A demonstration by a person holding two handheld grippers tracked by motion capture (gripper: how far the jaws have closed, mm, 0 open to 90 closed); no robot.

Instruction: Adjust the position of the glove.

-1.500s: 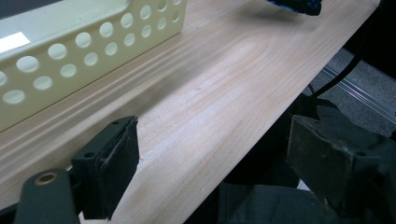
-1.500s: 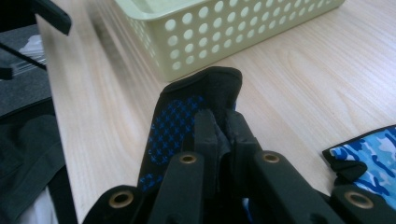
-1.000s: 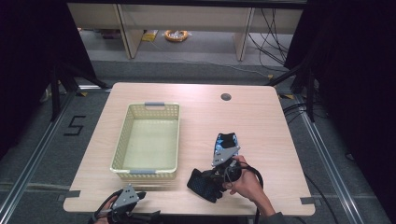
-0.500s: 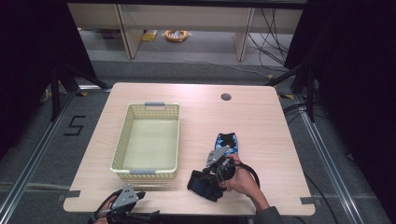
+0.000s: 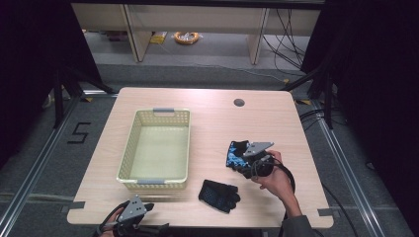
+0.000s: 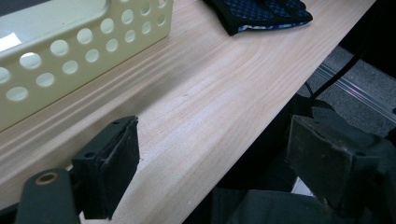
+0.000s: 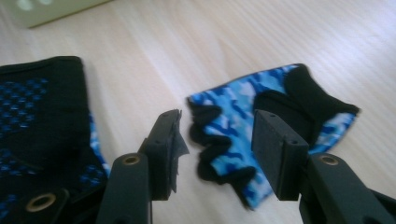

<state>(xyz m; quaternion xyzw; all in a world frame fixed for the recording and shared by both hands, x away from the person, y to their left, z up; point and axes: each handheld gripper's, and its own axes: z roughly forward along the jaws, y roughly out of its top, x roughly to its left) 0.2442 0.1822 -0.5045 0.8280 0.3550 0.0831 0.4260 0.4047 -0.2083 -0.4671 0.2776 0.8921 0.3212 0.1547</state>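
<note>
Over blue glove (image 7: 261,126): right claw (image 7: 217,147) arrived, opening.

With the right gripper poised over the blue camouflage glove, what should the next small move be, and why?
Probably lower the right gripper and close on the blue camouflage glove. Its jaws have just been opening and now stand apart over the glove's finger end, pads not pressing it. The glove lies flat on the table.
</note>
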